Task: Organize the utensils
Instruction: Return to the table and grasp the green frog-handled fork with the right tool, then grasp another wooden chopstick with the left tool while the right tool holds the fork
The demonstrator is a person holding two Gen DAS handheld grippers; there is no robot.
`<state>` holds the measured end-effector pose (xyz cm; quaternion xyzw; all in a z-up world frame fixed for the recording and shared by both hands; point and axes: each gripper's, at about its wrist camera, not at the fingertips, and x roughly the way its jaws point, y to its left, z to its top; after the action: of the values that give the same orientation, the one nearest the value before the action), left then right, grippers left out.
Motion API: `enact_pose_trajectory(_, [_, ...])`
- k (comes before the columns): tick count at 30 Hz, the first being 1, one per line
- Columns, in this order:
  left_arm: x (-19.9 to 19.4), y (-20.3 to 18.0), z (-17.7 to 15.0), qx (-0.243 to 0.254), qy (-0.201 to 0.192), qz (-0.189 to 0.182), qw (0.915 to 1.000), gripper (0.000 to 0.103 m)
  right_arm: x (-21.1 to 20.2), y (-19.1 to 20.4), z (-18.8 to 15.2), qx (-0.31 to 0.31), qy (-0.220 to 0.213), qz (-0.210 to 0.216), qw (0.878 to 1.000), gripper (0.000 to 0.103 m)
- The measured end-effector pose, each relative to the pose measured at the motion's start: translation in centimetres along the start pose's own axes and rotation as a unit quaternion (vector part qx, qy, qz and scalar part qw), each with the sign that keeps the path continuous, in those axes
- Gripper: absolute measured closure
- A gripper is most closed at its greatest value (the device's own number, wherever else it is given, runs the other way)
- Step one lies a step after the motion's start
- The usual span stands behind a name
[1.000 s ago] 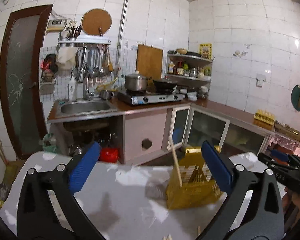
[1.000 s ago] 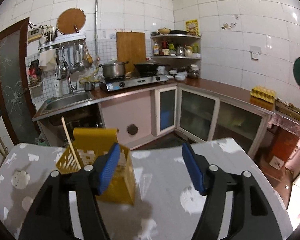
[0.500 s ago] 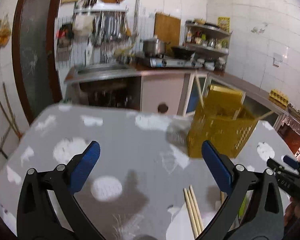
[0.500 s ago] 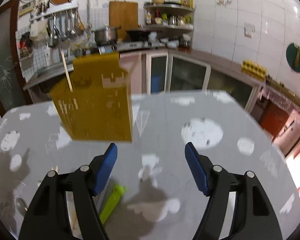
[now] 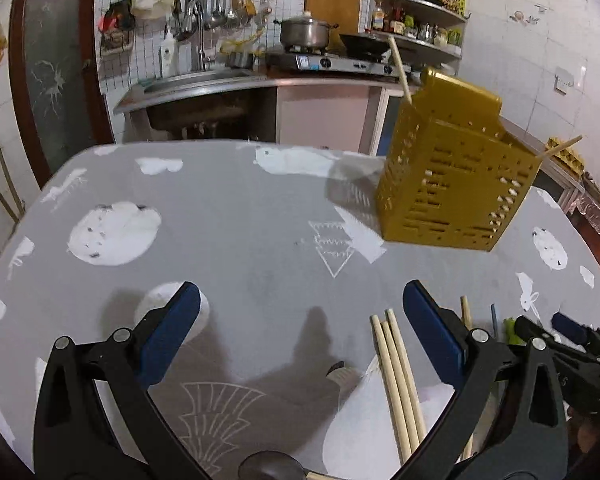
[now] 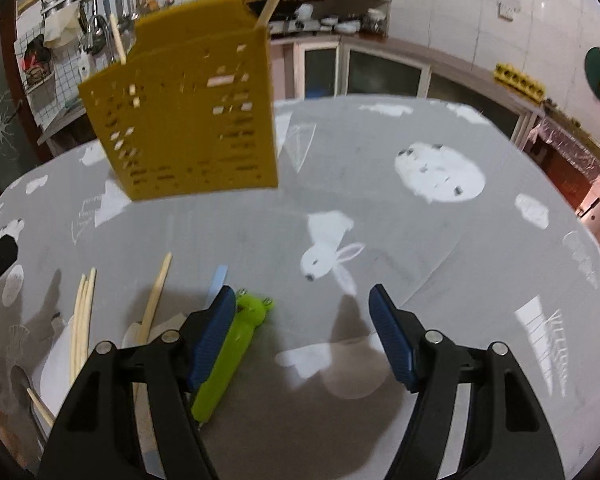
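Observation:
A yellow slotted utensil holder (image 5: 456, 176) (image 6: 188, 124) stands on the grey table with chopsticks poking out of its top. Three wooden chopsticks (image 5: 398, 376) (image 6: 82, 320) lie side by side near the front edge, just inside my left gripper's right finger. My left gripper (image 5: 300, 332) is open above bare cloth. A green frog-headed utensil (image 6: 236, 344) lies partly under the left finger of my right gripper (image 6: 302, 328), whose jaws are closing with nothing between them. A single chopstick (image 6: 156, 296), a pale blue handle (image 6: 216, 280) and a metal spoon (image 6: 22, 380) lie nearby.
The table carries a grey cloth (image 5: 236, 232) printed with white animals. Behind it runs a kitchen counter with a sink (image 5: 196, 80), a gas stove and pot (image 5: 304, 36), shelves of jars and hanging tools. The right gripper (image 5: 572, 344) shows at the left view's right edge.
Both grippers have dropped and tipped downward toward the table. The views went from the kitchen wall to the tabletop, bringing the chopsticks and green utensil into sight and the holder closer.

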<state>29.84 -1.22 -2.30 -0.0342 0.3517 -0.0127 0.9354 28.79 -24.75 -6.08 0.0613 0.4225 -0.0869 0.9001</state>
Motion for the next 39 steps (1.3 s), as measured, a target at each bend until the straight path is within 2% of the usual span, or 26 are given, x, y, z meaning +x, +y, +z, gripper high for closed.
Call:
enact_pose_trajectory(5, [1.1,-0.3,-0.1,0.004,0.02,-0.003,0.9998,0.005,1.0,1.3,0.2,-0.008,0.028,0.011,1.0,0.057])
enact_pose_trajectory(10, [1.4,-1.1,-0.2,0.017,0.031,-0.009,0.9993,0.005,1.1,2.6,0.2,-0.031,0.029,0.011,0.999,0.075])
enact_pose_trajectory(14, [1.7,-1.6,-0.5,0.028,0.045,-0.015,0.9985,0.005,1.1,2.3,0.6,-0.048,0.031,0.024,0.998,0.076])
enact_pose_trajectory(17, [2.0,-1.8,-0.8,0.031,0.055,-0.019,0.9978,0.005,1.0,1.2,1.2,-0.06,0.026,0.015,0.998,0.076])
enact_pose_trajectory(20, [2.4,-2.0,-1.0,0.026,0.072,-0.026,0.9967,0.005,1.2,-0.5,1.9,-0.047,0.026,0.025,0.998,0.077])
enact_pose_trajectory(24, [3.2,-2.1,-1.4,0.025,0.089,-0.028,0.9953,0.012,1.8,-1.9,1.7,-0.02,0.025,0.044,0.999,0.077])
enact_pose_trajectory(28, [3.7,-2.0,-1.8,0.028,0.097,-0.018,0.9948,0.02,1.6,-1.8,1.6,-0.03,0.017,0.043,0.998,0.077])
enact_pose_trajectory(31, [4.0,-2.0,-2.3,0.033,0.106,-0.014,0.9938,0.022,1.5,-1.7,1.2,-0.028,0.015,0.045,0.998,0.077])
enact_pose_trajectory(39, [3.7,-2.6,-2.8,0.054,0.1,-0.004,0.9935,0.025,1.9,-2.0,0.9,-0.031,0.01,0.04,0.999,0.077])
